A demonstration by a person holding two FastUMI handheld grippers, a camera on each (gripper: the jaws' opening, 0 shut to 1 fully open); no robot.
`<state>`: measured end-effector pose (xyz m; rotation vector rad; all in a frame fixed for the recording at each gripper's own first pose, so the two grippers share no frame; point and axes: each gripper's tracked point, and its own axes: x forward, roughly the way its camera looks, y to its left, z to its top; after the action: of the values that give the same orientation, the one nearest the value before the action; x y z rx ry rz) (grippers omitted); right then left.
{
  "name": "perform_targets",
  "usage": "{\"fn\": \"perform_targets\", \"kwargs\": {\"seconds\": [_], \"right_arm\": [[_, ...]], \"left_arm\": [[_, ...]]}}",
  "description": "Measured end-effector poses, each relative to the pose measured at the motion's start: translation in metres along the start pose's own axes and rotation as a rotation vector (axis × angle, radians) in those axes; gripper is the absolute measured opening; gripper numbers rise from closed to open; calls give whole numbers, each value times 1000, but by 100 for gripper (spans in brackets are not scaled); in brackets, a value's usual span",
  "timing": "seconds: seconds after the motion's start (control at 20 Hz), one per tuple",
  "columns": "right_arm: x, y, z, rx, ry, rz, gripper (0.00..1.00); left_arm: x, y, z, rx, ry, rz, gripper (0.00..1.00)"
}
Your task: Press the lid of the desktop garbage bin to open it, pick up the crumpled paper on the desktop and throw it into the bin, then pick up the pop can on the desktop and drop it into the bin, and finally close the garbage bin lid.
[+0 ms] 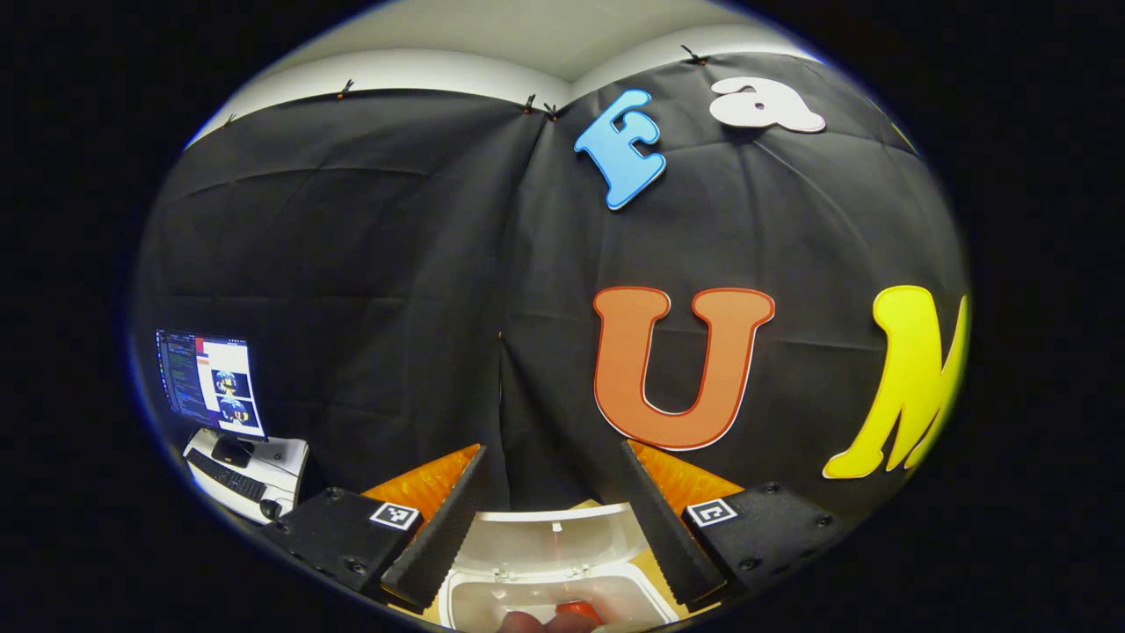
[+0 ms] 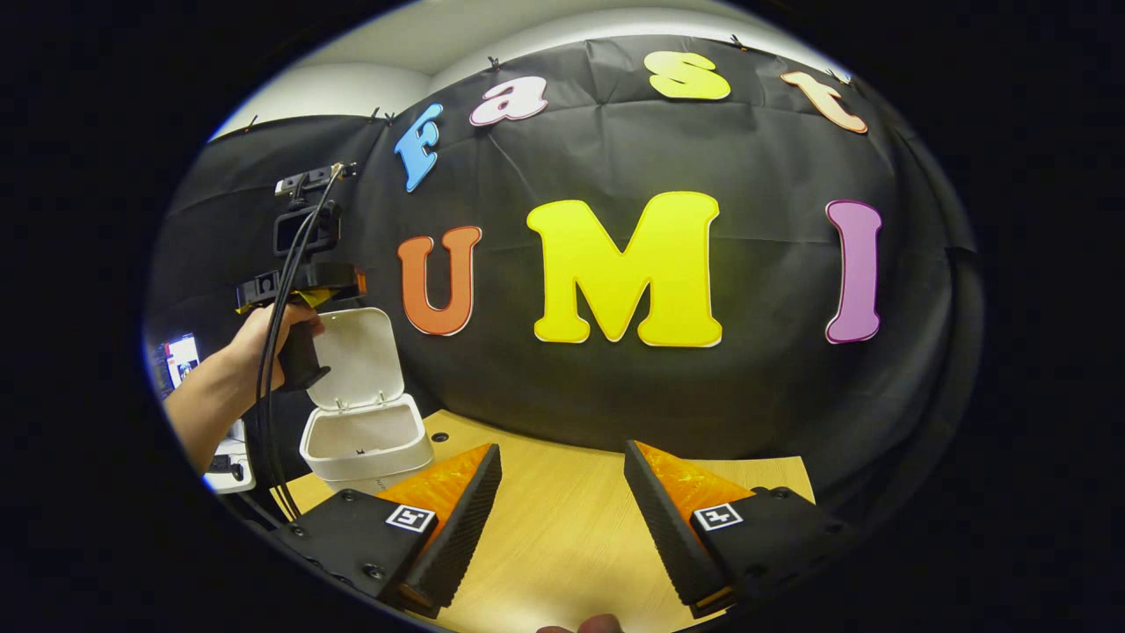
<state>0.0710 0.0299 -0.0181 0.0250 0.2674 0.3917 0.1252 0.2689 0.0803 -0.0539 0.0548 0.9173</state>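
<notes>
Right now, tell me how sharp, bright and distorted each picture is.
Left gripper view: sharp and evenly lit, fisheye bends the wall's top edge; the open bin at the bottom looks bright, slightly washed out. Right gripper view: sharp, the table well lit with soft glare, the bin and the hand curve toward the dimmer left edge.

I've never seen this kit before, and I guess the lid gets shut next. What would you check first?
1. The lid of the bin stands up and open: ok.
2. The left gripper is above the bin, jaws open and empty: ok.
3. The right gripper is over the table, jaws open and empty: ok.
4. Is the can inside? A red thing lies in the bin, but whether it is the can: cannot tell.
5. Is the crumpled paper inside? Cannot tell.
</notes>
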Motion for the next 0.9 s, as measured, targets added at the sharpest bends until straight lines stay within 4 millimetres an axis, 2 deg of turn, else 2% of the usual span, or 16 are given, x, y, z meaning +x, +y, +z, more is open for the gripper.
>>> {"fn": "perform_targets", "kwargs": {"seconds": [0.15, 0.35, 0.45, 0.6, 0.9], "right_arm": [[0, 3, -6, 11, 12, -5, 91], [-6, 1, -8, 17, 16, -22, 91], [-10, -4, -9, 20, 11, -33, 91], [-15, -7, -13, 33, 7, -39, 90], [-23, -16, -18, 23, -4, -32, 90]], "left_arm": [[7, -5, -3, 37, 4, -6, 94], [11, -1, -24, 35, 70, 17, 94], [9, -4, -24, 34, 78, 9, 95], [-17, -10, -36, 31, 130, -3, 96], [-76, -22, -73, -2, 166, -43, 96]]}}
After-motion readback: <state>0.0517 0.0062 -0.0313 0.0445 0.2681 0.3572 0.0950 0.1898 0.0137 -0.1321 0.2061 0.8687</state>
